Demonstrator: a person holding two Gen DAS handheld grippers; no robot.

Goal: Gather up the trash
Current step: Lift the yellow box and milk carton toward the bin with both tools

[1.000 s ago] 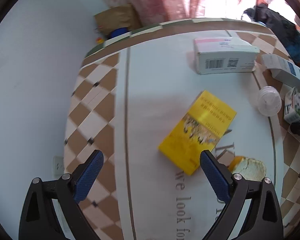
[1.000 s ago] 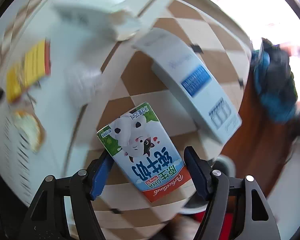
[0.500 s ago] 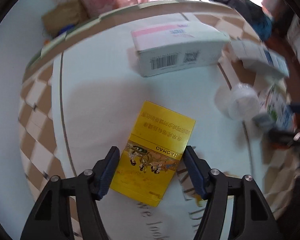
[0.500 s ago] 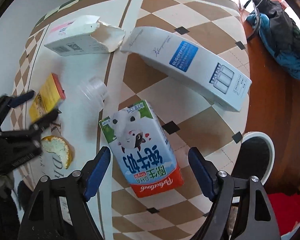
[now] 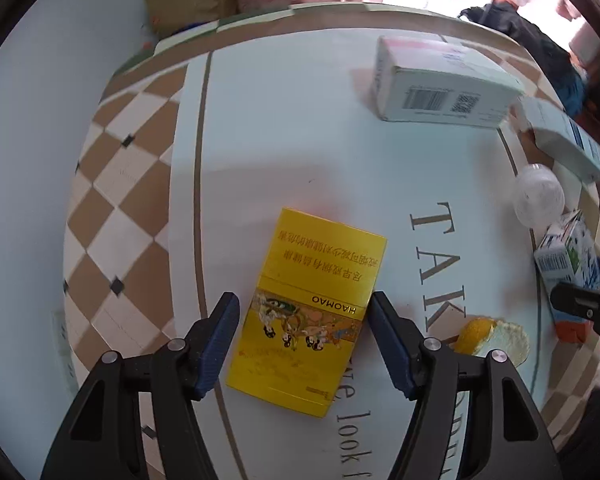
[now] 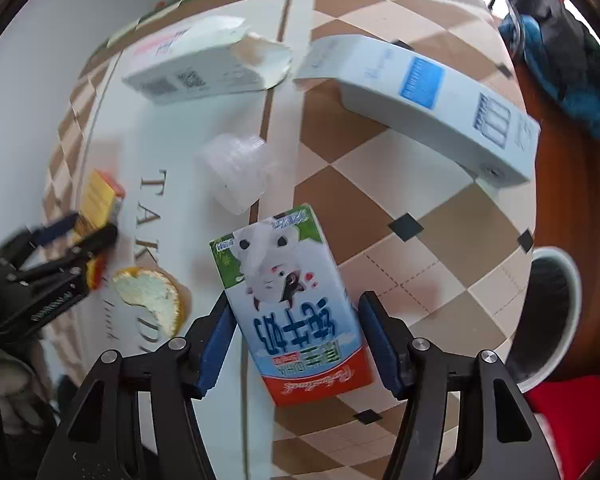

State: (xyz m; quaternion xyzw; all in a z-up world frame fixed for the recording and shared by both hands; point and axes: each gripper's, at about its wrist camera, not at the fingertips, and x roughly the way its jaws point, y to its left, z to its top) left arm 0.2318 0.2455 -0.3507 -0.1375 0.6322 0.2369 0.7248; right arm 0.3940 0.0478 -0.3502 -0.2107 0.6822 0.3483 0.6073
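A yellow cigarette pack lies flat on the white tablecloth. My left gripper points down over it with a blue finger on either side. The right pad is at the pack's edge, the left pad a little off it, so it is open. A milk carton with a cow picture lies near the table's edge. My right gripper straddles it and its jaws are closing, the pads nearly at the carton's sides. The carton also shows at the right of the left wrist view.
Near the far edge lie a torn white box with a barcode and a long white and blue box. A clear plastic cup and an orange peel lie between the grippers. A black-lined bin stands below the table.
My left gripper came down over the yellow pack and its jaws narrowed around it. The right gripper rolled, and its jaws widened, then narrowed around the milk carton.
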